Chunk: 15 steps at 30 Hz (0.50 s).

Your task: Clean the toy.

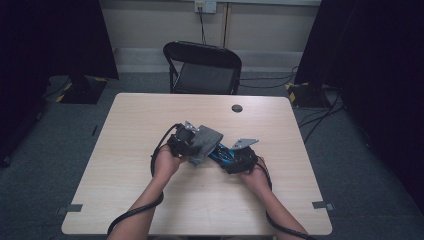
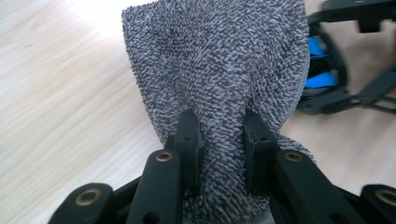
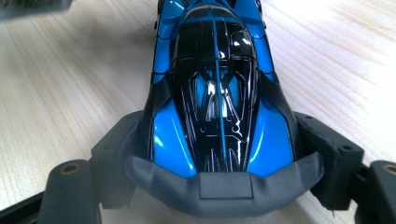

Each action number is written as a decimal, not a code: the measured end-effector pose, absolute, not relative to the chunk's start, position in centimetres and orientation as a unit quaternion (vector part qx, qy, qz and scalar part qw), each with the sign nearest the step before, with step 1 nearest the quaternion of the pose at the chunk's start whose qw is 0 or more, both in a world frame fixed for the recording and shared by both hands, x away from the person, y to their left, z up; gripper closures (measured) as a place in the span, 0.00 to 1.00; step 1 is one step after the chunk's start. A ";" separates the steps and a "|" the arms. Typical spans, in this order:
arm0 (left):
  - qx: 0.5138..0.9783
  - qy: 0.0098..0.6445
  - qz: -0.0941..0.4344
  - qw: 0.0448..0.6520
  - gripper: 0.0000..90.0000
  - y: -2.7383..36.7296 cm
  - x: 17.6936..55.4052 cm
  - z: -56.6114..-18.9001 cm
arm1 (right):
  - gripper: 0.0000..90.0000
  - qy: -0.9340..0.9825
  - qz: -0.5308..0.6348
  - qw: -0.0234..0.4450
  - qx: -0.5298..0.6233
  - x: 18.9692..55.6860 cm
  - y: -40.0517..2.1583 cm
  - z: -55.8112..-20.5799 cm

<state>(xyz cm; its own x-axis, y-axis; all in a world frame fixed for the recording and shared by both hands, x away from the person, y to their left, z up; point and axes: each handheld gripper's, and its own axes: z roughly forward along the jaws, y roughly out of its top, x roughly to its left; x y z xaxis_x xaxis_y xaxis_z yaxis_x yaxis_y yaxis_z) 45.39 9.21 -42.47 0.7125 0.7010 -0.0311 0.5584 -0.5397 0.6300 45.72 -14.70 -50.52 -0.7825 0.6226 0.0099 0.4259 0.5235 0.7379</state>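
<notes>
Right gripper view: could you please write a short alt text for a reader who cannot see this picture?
A glossy blue and black toy car sits between the two black jaws of the right gripper, which hold its rear end from both sides. Under it lies a light wooden table.

The high view looks forward and down from the person's side over the whole desk (image 1: pixel 150 210), a chair (image 1: pixel 202 67) beyond it. The left gripper view sits close along its tongs (image 2: pixel 219 140) against a grey cloth (image 2: pixel 215 60). The right gripper view sits close over a blue toy car (image 3: pixel 215 93); all three share the desk's middle.
</notes>
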 end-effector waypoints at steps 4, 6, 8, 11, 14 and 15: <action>0.878 0.349 0.105 0.310 0.80 8.0 44.9 -43.1 | 0.26 0.863 0.382 0.129 0.303 45.7 -14.7 -50.5; 0.882 0.343 0.101 0.305 0.80 7.5 44.7 -43.4 | 0.26 0.863 0.382 0.129 0.303 45.7 -14.7 -50.5; 0.885 0.340 0.099 0.304 0.80 7.0 44.6 -43.7 | 0.26 0.863 0.382 0.129 0.303 45.7 -14.7 -50.5; 0.890 0.329 0.099 0.299 0.80 6.2 44.4 -43.8 | 0.26 0.863 0.382 0.129 0.304 45.7 -14.7 -50.5; 0.895 0.321 0.095 0.296 0.80 5.5 44.2 -43.9 | 0.26 0.863 0.382 0.129 0.304 45.7 -14.7 -50.5; 0.896 0.318 0.094 0.295 0.80 5.4 44.2 -43.9 | 0.26 0.863 0.382 0.129 0.304 45.7 -14.7 -50.5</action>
<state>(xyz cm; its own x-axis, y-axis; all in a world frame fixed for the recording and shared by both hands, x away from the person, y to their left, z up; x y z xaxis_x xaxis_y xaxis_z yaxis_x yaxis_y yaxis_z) 44.17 5.37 -43.90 0.7802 0.6252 -0.0193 0.5147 -0.6241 0.5878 45.72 -14.70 -50.52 -0.7827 0.6223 0.0101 0.4257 0.5234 0.7381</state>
